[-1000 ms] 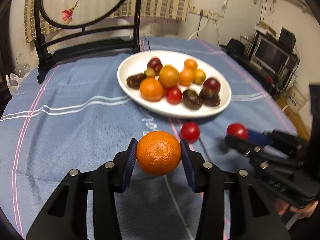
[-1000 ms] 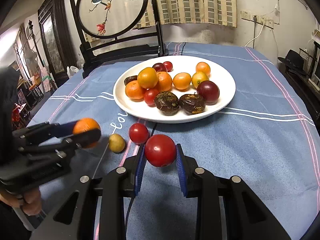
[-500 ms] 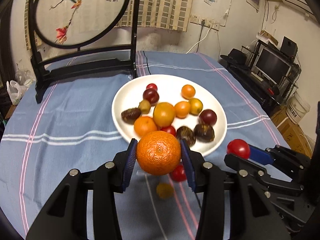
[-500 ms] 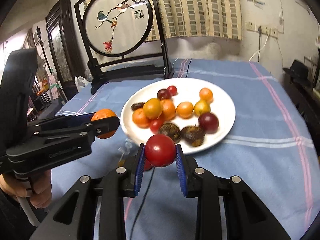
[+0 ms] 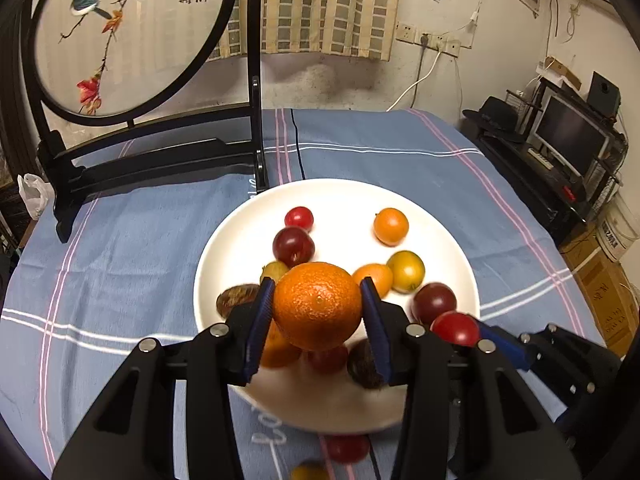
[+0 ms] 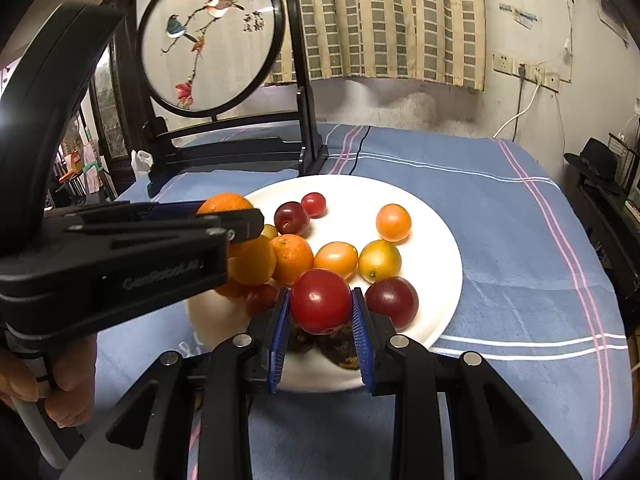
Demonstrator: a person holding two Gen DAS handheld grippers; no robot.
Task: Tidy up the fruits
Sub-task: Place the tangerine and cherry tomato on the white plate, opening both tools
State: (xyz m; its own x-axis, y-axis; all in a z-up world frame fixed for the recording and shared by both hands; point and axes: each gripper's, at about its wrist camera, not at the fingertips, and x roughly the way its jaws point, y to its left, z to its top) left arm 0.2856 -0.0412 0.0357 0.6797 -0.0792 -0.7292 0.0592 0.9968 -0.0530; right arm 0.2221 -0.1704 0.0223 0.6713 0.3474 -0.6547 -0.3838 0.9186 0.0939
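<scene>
My left gripper (image 5: 318, 310) is shut on a large orange (image 5: 318, 305) and holds it above the near part of the white plate (image 5: 452, 248). My right gripper (image 6: 320, 320) is shut on a red tomato (image 6: 320, 300) above the plate's (image 6: 444, 240) near edge. The plate holds several oranges, kumquats, plums and dark fruits. The left gripper with its orange (image 6: 224, 204) shows at the left of the right wrist view, and the right gripper's tomato (image 5: 455, 328) at the right of the left wrist view.
A red tomato (image 5: 348, 448) and a small yellow fruit (image 5: 310, 472) lie on the blue tablecloth (image 5: 140, 240) in front of the plate. A black-framed round bird screen (image 5: 128, 36) stands at the table's far left. A cable (image 5: 296, 144) runs behind the plate.
Both grippers have moved forward and up with their fruit, from over the tablecloth to over the near part of the plate. The loose tomato and yellow fruit now lie behind them.
</scene>
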